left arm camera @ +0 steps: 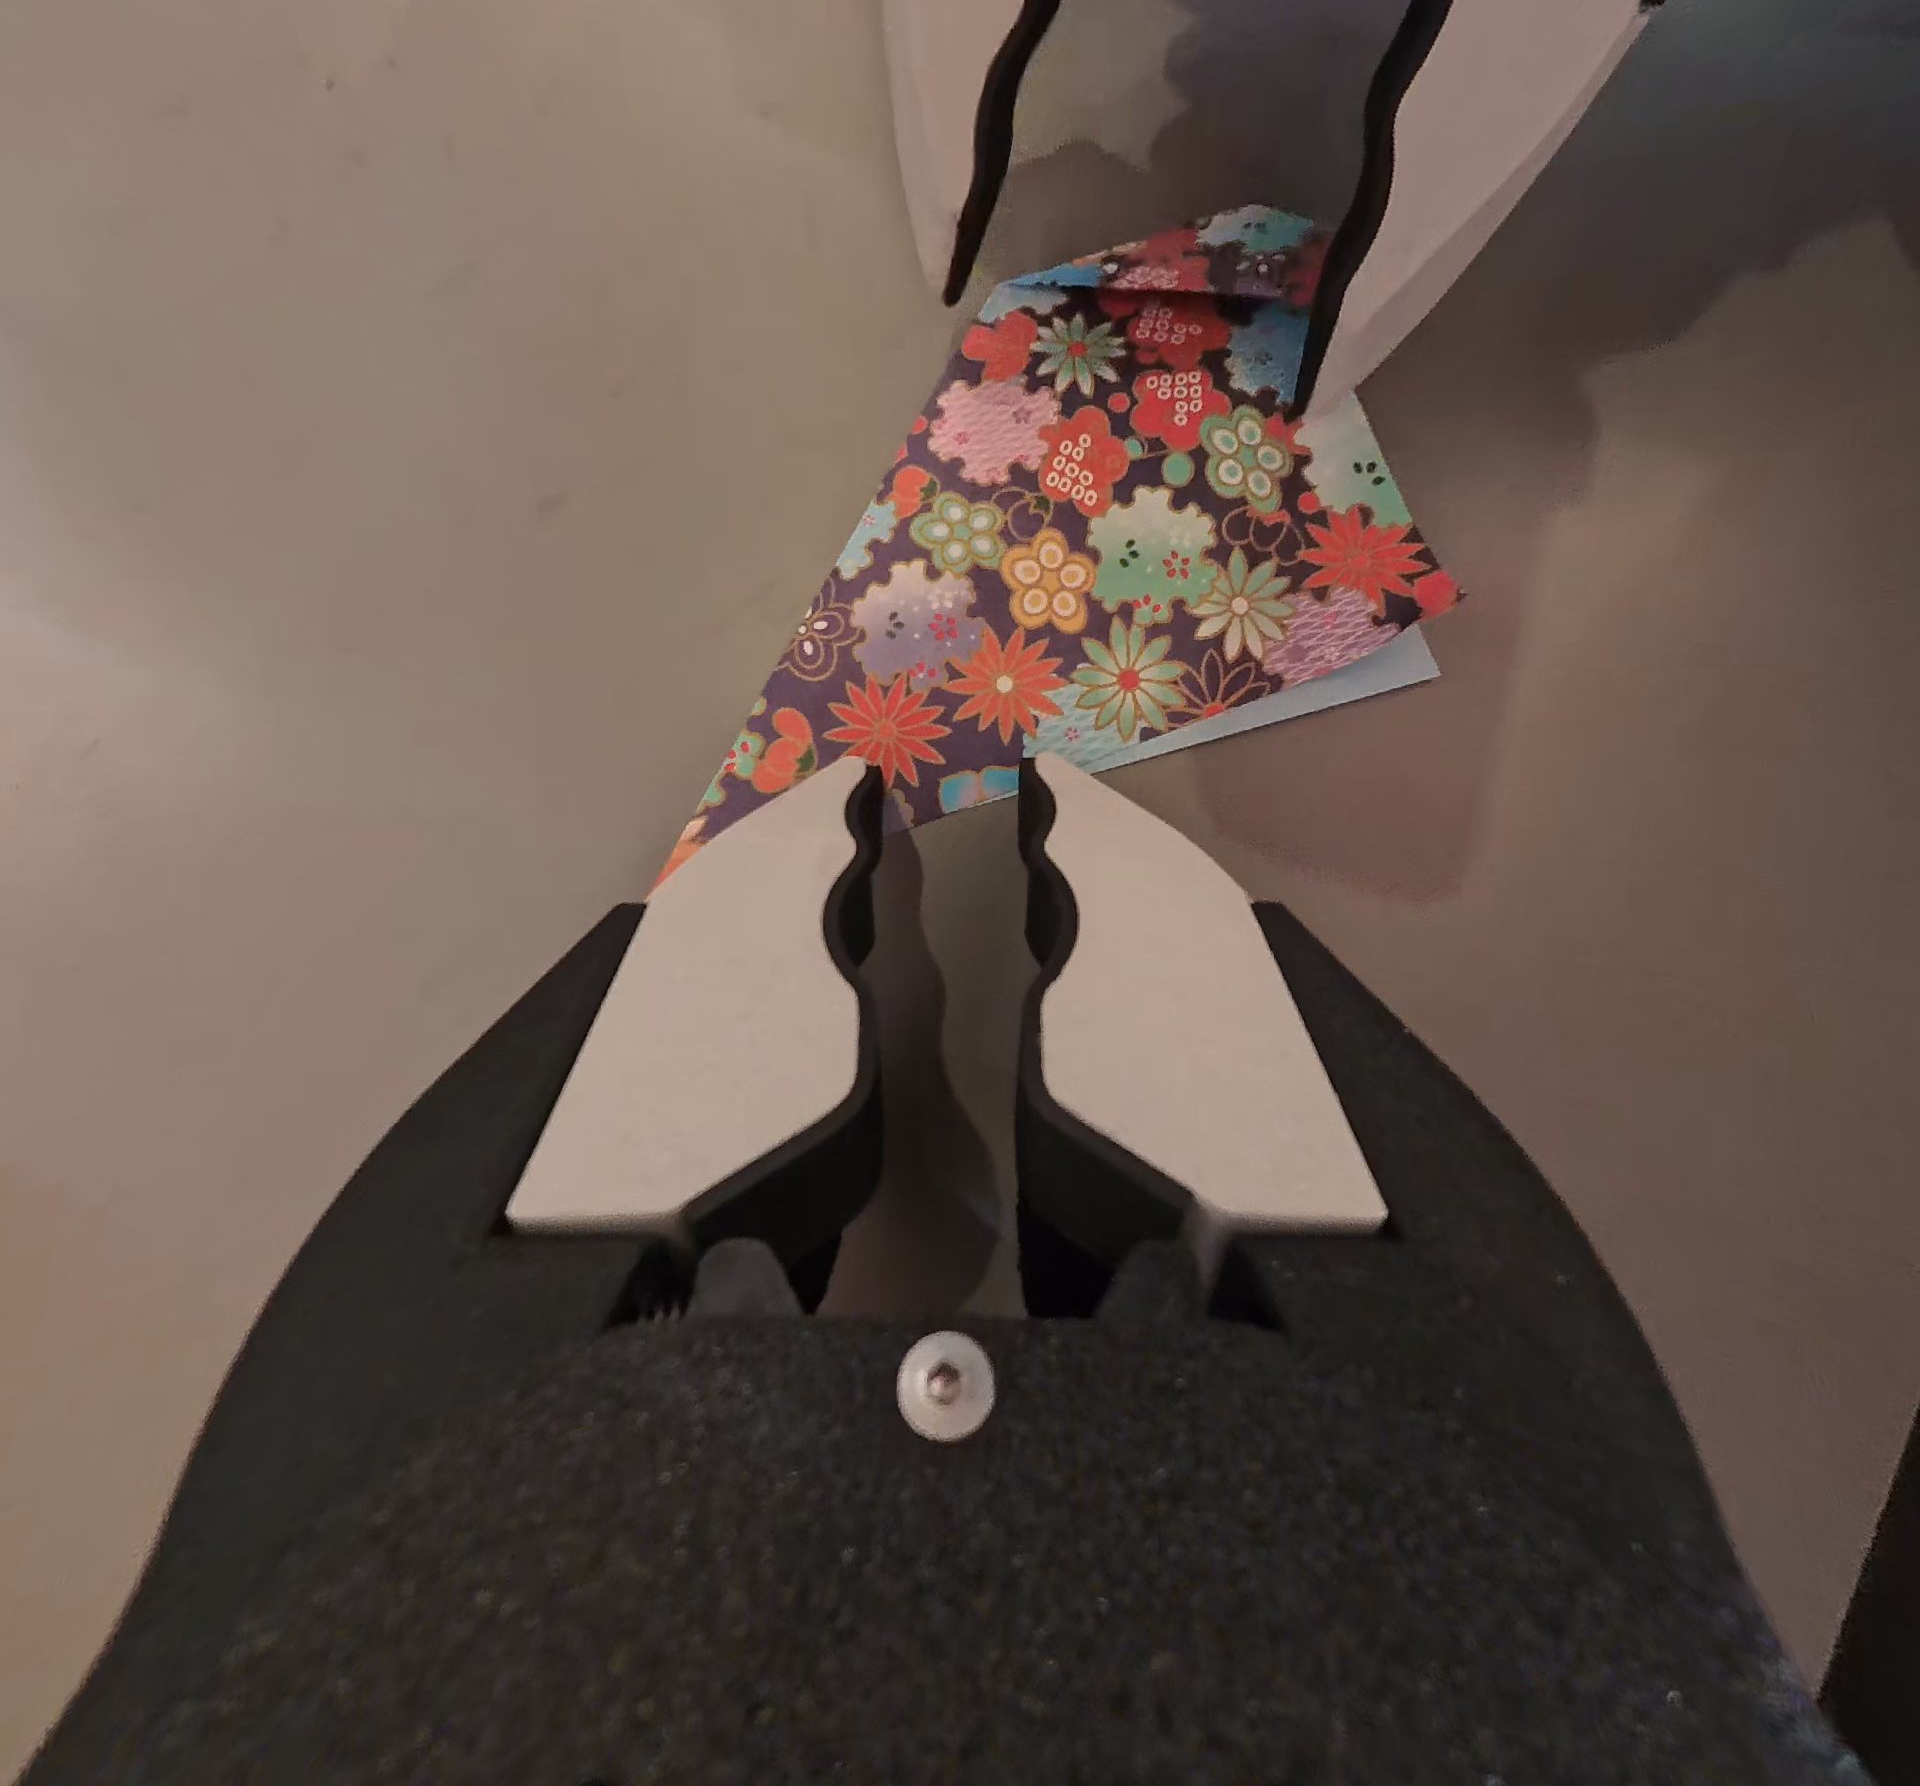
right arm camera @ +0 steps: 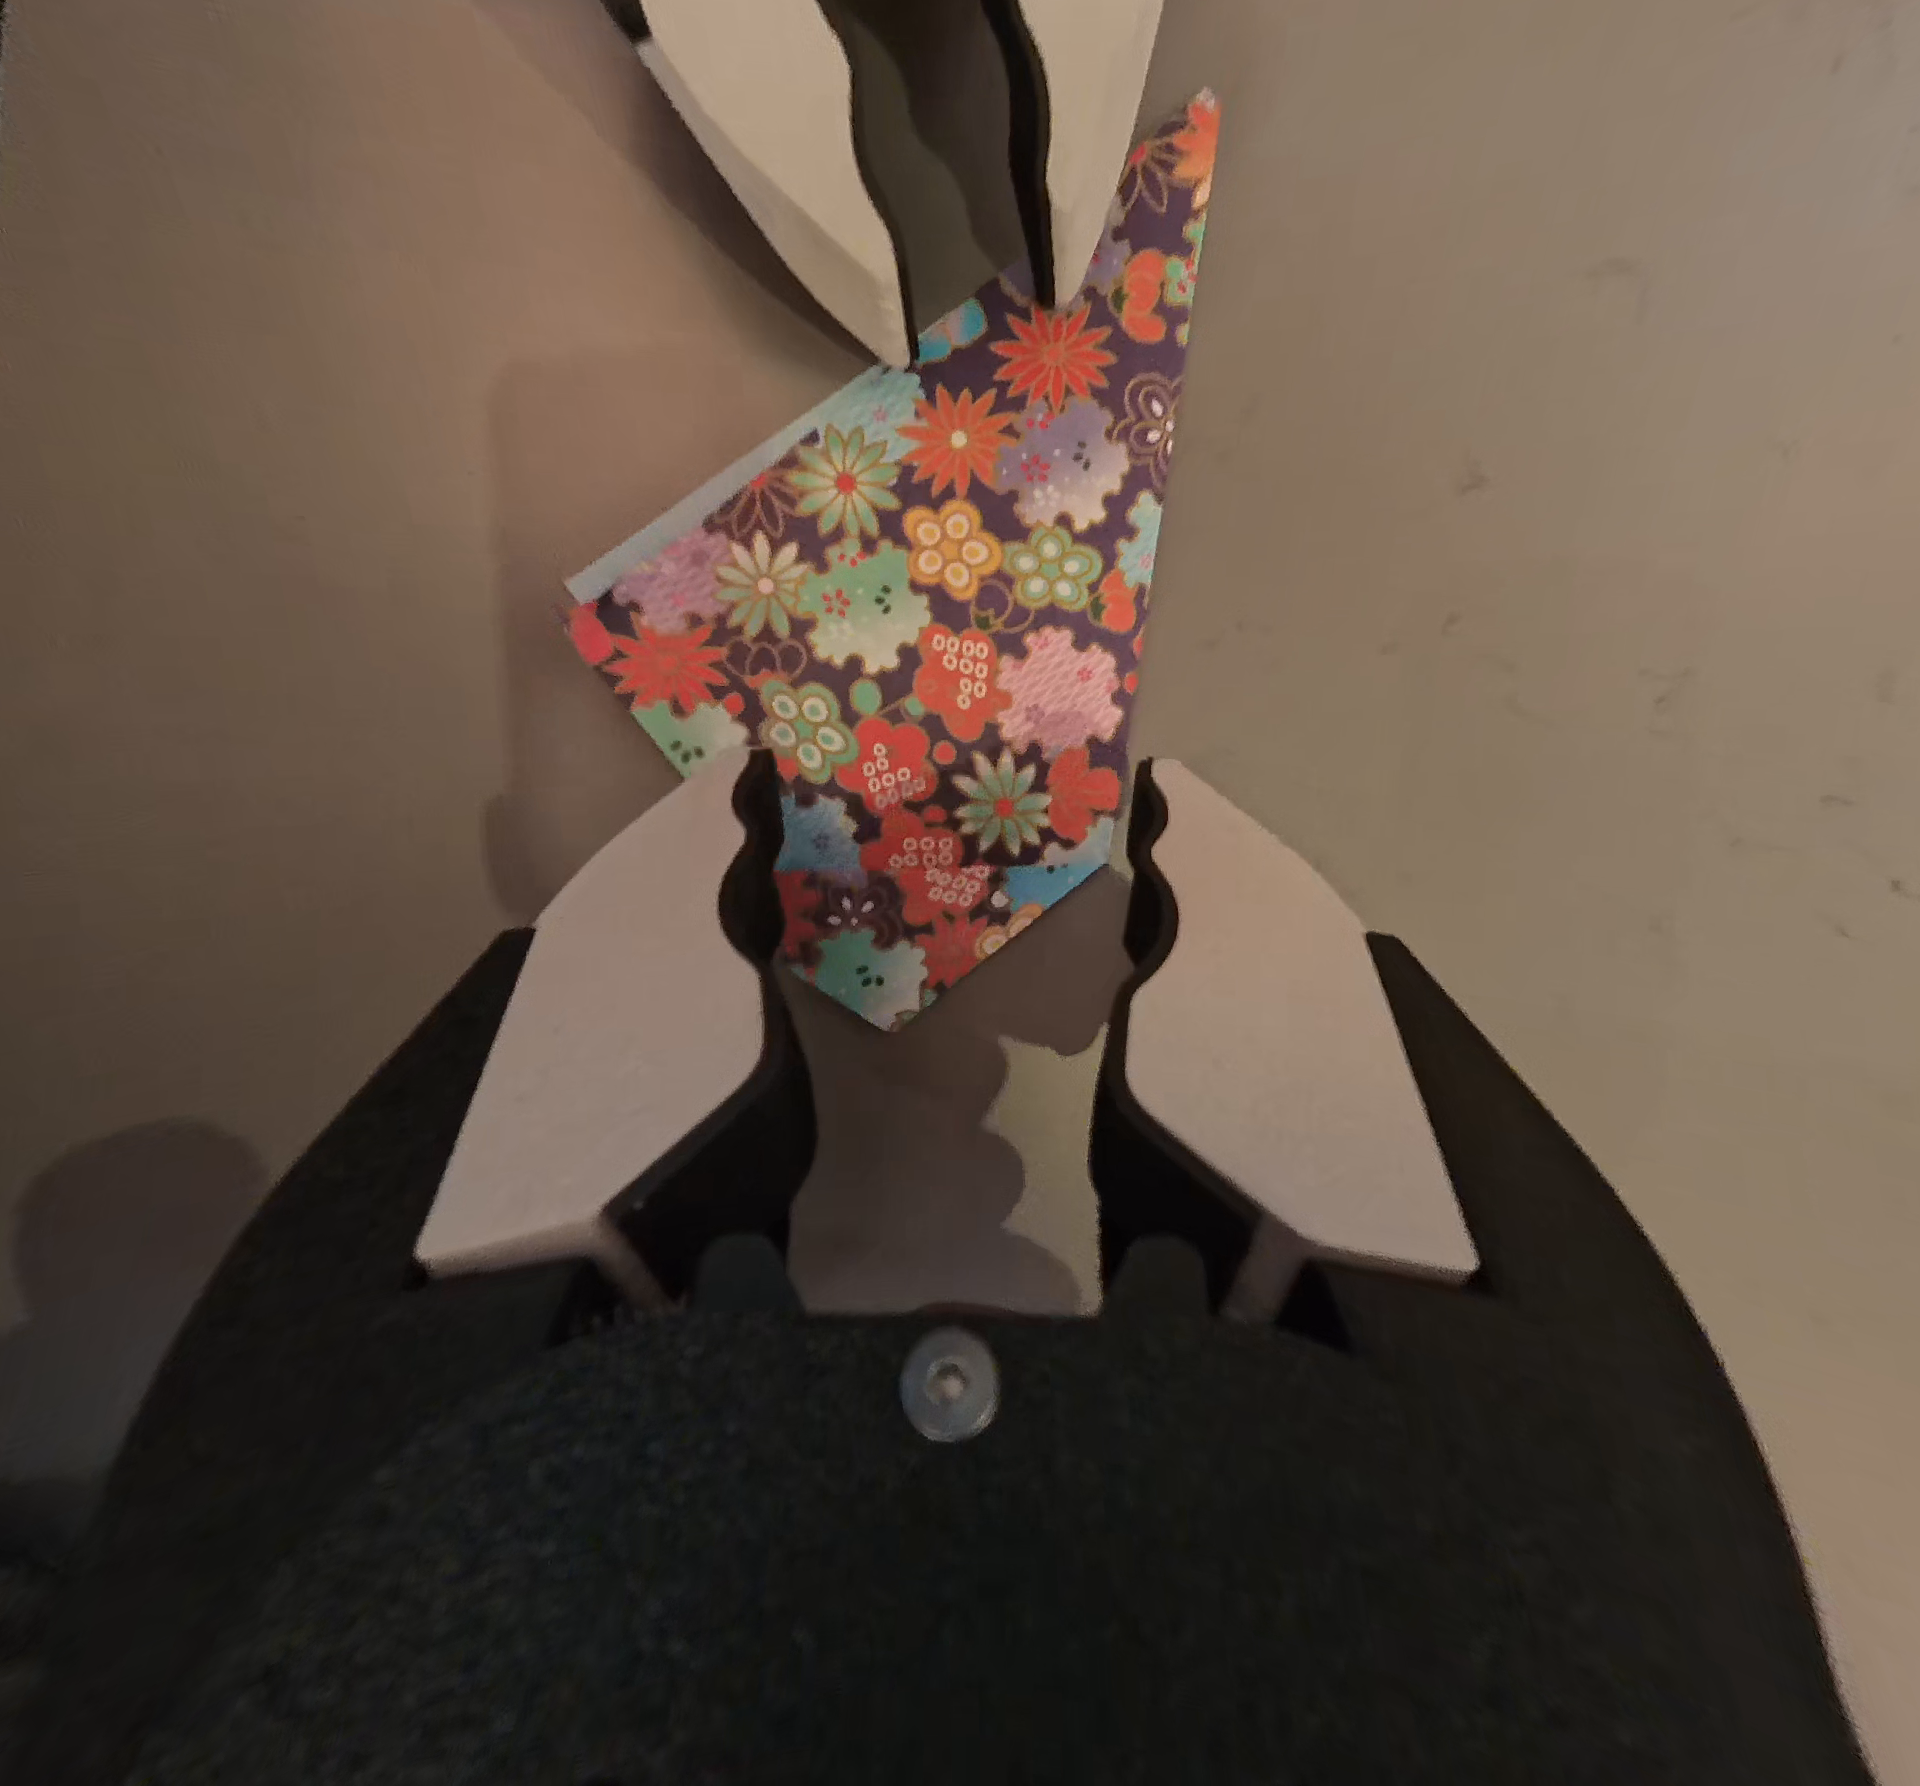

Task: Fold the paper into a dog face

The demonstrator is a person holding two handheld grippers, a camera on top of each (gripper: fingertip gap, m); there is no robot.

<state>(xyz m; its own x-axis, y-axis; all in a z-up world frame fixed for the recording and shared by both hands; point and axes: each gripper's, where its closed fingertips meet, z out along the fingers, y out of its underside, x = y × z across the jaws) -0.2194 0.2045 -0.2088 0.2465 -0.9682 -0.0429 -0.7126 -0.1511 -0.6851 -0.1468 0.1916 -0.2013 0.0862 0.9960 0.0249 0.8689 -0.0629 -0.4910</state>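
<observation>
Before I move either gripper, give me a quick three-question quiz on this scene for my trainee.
1. True or false: the right gripper is shut on the paper.
2. The paper's upper side is: A) plain white, B) floral print, C) striped.
3. Which stands open wider, the right gripper or the left gripper?
Key: 1 false, it is open, with a folded corner of the paper lying between its two sides; 2 B; 3 the right gripper.
</observation>
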